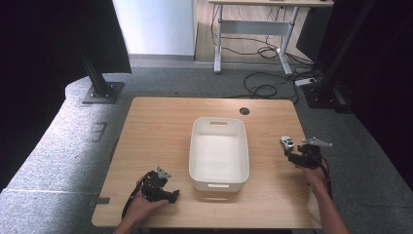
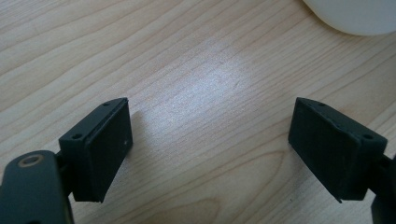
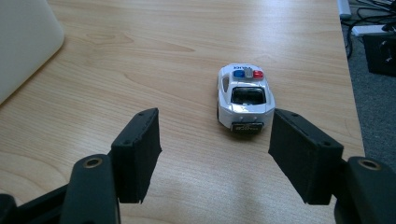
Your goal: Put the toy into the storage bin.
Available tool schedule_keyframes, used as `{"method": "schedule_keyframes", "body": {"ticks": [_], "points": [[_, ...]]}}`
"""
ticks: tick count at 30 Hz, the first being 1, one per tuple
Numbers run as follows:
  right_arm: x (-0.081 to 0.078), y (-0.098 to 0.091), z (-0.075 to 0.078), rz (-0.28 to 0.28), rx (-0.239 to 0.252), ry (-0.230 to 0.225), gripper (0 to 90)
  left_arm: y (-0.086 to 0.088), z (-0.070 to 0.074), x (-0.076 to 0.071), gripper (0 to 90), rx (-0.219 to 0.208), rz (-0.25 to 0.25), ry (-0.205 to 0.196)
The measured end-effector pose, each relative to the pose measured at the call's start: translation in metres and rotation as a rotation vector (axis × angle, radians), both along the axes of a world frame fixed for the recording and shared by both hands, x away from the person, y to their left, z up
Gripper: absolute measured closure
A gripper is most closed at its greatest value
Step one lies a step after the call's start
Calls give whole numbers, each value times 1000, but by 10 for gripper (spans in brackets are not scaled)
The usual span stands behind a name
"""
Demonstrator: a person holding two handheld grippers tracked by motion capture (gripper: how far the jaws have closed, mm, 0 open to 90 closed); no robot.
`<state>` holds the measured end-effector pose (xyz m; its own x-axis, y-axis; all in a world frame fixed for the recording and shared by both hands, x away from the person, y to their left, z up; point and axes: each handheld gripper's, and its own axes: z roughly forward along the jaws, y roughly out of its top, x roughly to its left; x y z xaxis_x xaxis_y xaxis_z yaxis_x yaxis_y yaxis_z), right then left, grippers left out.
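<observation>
A small white toy police car [image 3: 244, 95] with a blue and red light bar stands on the wooden table [image 1: 160, 122], its rear toward my right gripper [image 3: 215, 140]. That gripper is open, its jaws just short of the car and not touching it. In the high view the car [image 1: 287, 143] sits near the table's right edge, with the right gripper [image 1: 295, 156] just behind it. My left gripper [image 2: 210, 149] is open over bare wood near the front left of the table [image 1: 171, 196], nothing between its jaws. An empty white plastic bin [image 1: 219, 152] stands in the middle.
The bin's rounded corner [image 2: 355, 18] lies just beyond the left gripper, and its side [image 3: 23, 42] lies left of the right gripper. The table's right edge [image 3: 352, 107] is close to the car, with cables and a power strip [image 1: 307, 81] on the floor beyond.
</observation>
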<state>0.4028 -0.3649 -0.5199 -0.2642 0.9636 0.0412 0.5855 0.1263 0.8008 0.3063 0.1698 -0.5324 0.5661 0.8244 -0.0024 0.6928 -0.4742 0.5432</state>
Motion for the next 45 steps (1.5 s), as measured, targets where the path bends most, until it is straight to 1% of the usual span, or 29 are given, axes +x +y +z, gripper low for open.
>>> {"method": "schedule_keyframes", "body": {"ticks": [8,11,13,19,27,29,31,34,36,37,40,41,45], "points": [[7,-3,-5,-2,0,5,333,0,0,0,141,-2,-2,0],[9,-5,-5,-7,-8,14,332,0,0,0,140,-2,-2,0],[11,-7,-5,-9,-1,11,331,0,0,0,140,-1,-1,0],[14,-8,-6,-12,-5,17,327,-1,0,0,138,2,1,-3],[21,-9,-4,-16,-7,12,324,-2,0,0,138,3,-5,-8],[23,-10,-4,-17,0,-1,324,-2,0,0,138,1,-7,-7],[25,-12,-4,-21,-4,11,321,-2,-1,0,138,-1,-7,-6],[27,-14,-1,-21,0,-2,321,-2,-1,0,137,-2,-7,-8],[30,-14,2,-21,-16,0,321,-2,-1,0,137,-3,-8,-8],[30,-14,2,-21,-16,0,321,-2,-1,0,137,-3,-8,-8],[34,-17,3,-27,-2,-11,327,-2,-1,0,136,-8,-7,-8],[37,-21,0,-36,5,-1,327,-2,-1,0,135,-8,-7,-9],[40,-25,-2,-37,-2,15,326,-1,-1,0,134,-9,-7,-11]]}}
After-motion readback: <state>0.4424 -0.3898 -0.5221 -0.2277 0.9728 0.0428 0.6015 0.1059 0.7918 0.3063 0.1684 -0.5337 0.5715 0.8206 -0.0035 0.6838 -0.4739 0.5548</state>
